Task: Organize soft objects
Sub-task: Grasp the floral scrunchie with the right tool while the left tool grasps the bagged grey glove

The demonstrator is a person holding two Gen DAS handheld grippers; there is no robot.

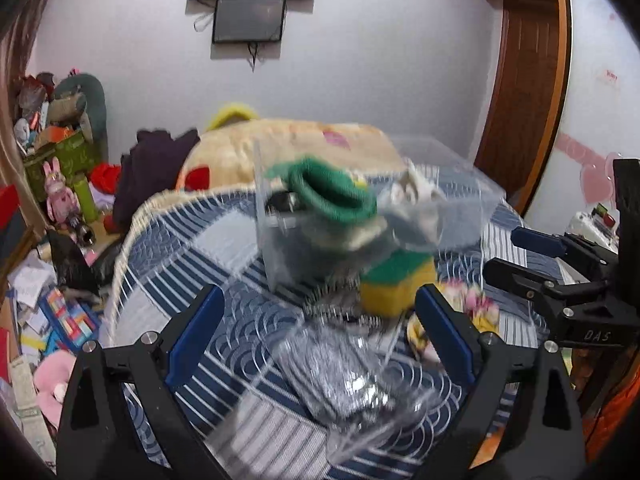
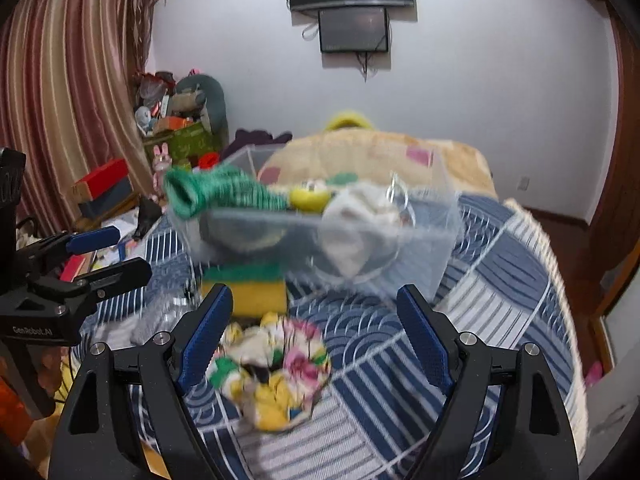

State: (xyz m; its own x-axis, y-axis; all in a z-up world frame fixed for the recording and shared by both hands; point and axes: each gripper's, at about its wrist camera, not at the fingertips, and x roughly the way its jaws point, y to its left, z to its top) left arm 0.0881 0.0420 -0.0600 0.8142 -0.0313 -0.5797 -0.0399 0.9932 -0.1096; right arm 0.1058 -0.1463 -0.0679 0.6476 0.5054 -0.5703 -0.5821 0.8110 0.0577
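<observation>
Both grippers are standing wide open, holding nothing. Left gripper (image 1: pixel 316 340) is hovering over a silvery mesh scrubber (image 1: pixel 340 376) lying on the striped cloth (image 1: pixel 224 264); right gripper (image 2: pixel 316 340) is framing a floral rag (image 2: pixel 276 368) on that cloth. Sponge (image 2: pixel 244 288) is sitting just beyond, beside the clear bin (image 2: pixel 436 240), which is already holding a green knit piece (image 2: pixel 208 192) and a white cloth (image 2: pixel 360 212). Judging: rag and scrubber are looking light and limp, so pinching a bunched fold mid-body should be suiting; sponge is looking springy, best taken across its flat sides. Readable: "GenRobot.AI" and "DAS" on the gripper bodies
</observation>
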